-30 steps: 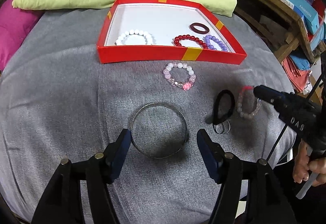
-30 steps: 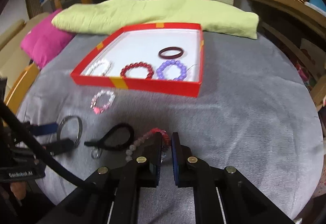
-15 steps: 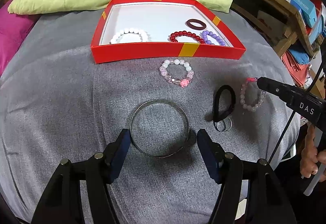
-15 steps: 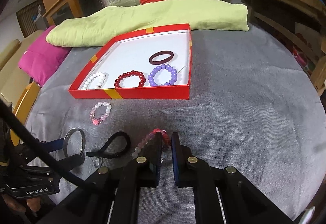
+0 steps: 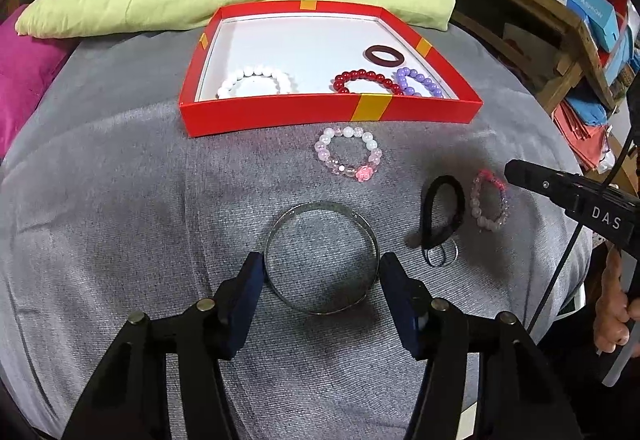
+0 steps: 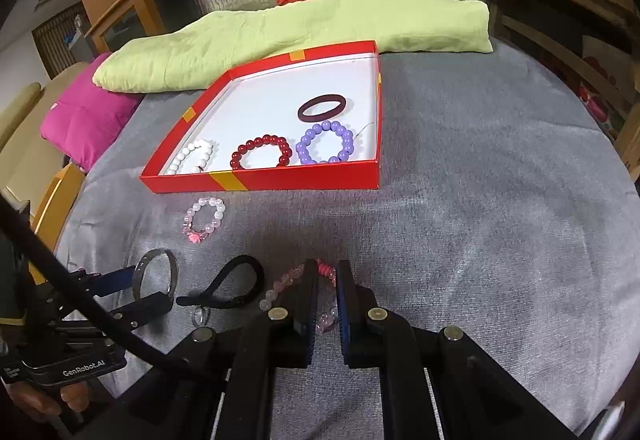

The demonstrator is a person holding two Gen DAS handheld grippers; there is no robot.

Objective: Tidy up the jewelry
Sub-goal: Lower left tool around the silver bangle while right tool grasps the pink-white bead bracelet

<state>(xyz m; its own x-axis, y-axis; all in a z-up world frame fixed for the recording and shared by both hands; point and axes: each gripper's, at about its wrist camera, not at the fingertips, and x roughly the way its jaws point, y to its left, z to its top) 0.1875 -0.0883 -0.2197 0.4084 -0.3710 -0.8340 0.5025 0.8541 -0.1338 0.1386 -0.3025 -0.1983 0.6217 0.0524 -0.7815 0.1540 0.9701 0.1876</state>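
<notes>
Closing around the silver bangle (image 5: 321,258) on the grey table (image 5: 120,199), the left hand-held gripper (image 5: 321,290) has its jaws apart, flanking the rim. Stiff, light and slippery, it wants a grip across opposite edges. Only the right wrist view shows the right hand-held gripper (image 6: 328,282) clamped on the pink bead bracelet (image 6: 280,286).

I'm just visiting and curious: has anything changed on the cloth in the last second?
The left gripper has just been closing its jaws around the silver bangle; they now flank it. The right gripper stays shut on the pink bead bracelet. The red tray is unchanged.
</notes>
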